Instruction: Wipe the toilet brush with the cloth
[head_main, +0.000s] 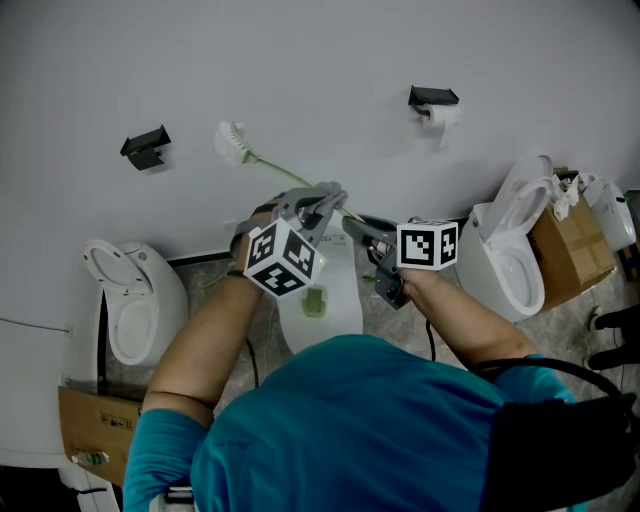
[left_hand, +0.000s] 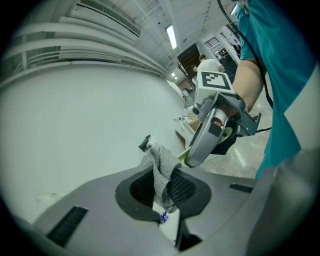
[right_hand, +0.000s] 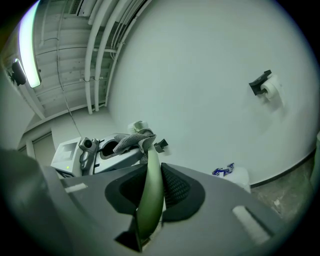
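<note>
**Toilet brush (head_main: 272, 168) held up in front of the wall (head_main: 330, 50), with the cloth (left_hand: 161, 169) on its handle.**

The right gripper (right_hand: 150, 192) has its jaws closed firmly on the green handle (right_hand: 152, 167). The left gripper (left_hand: 162, 196) has its jaws pinched together on the grey cloth. The cloth bunches out past the jaw tips and lies over the handle just beyond the right gripper. In the head view the two grippers meet at centre frame, the left one at 9 o'clock of the right. The shaft runs from them toward 10 o'clock and ends in the white bristle head (head_main: 232, 143). One toilet (head_main: 135, 305) stands at 8 o'clock and another toilet (head_main: 510, 250) at 3 o'clock. A paper-roll holder (head_main: 434, 100) hangs at 1 o'clock.
</note>
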